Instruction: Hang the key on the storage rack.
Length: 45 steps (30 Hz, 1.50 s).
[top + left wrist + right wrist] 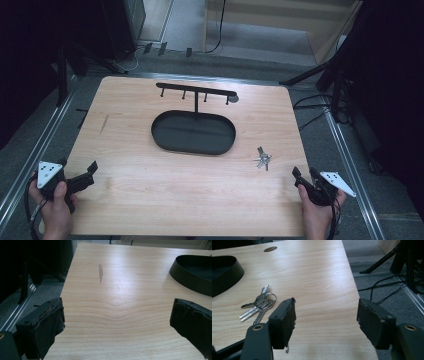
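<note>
1. I hold my right gripper [306, 178] at the near right corner of the bench [150, 200], its jaws spread wide with nothing between them. My left gripper [86, 174] waits at the near left corner, jaws just as wide and just as empty.

2. The keys [263, 159] lie flat on the wood, just ahead of my right gripper and a little to its left, near the right end of the black oval tray [159, 137] but apart from it. In the right gripper view the keys [258, 305] fan out from a ring, blades pointing toward me.

3. The step, as I judge it, is to pick up the bunch with my right gripper, most likely to hang it on the black hook rack [196, 92] that rises from the tray's far side.

4. To do it well, I should swing the jaws left until the bunch sits between them, then come down low, nearly scraping the bench, since the keys lie so thin.

5. I should close on the ring end, where the metal is bunched thickest, not on a single blade that could pivot or slip out.

6. A slow lift lets the loose keys hang free, leaving the ring open to slip over a peg.

7. My left gripper should stay clear unless the tray needs steadying.
</note>
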### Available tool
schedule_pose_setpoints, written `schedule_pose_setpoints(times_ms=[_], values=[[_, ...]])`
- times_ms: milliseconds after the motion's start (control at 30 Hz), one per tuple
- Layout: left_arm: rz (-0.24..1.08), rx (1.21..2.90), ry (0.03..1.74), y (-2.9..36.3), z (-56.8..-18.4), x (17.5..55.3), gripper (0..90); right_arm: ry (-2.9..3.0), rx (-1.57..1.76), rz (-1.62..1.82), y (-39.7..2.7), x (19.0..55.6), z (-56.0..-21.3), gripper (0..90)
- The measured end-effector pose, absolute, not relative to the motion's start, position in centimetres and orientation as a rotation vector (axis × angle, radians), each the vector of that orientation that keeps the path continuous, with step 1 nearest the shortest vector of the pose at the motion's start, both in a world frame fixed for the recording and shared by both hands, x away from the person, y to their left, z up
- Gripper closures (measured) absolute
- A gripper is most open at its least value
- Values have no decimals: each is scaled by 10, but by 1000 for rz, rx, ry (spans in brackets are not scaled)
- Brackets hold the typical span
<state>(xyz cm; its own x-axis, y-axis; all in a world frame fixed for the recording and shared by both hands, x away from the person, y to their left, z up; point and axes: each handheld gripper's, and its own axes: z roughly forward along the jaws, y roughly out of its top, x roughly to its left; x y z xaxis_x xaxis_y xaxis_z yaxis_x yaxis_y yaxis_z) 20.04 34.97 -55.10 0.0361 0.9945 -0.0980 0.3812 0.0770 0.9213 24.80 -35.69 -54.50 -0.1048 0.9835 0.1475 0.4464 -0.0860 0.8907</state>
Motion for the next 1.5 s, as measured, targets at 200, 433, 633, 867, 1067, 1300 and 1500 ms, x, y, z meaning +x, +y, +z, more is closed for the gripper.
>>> schedule_pose_setpoints(times_ms=[200,433,633,867,1067,1300,1500], values=[[888,1438,1487,350,-551,200,0,1599,1571,1152,-357,248,-544,315],[899,1444,1484,349,-551,200,0,1769,1485,1124,-347,258,-533,329],[941,1475,1470,343,-551,201,0,1943,1385,1102,-331,278,-512,330],[928,1462,1469,345,-551,200,0,2082,1297,1021,-303,302,-502,335],[913,1449,1473,347,-551,200,0,2164,1317,928,-275,325,-495,402],[911,1452,1472,347,-551,200,0,2219,1427,812,-250,352,-495,521],[904,1452,1474,348,-551,200,0,2221,1529,756,-243,366,-509,550]])
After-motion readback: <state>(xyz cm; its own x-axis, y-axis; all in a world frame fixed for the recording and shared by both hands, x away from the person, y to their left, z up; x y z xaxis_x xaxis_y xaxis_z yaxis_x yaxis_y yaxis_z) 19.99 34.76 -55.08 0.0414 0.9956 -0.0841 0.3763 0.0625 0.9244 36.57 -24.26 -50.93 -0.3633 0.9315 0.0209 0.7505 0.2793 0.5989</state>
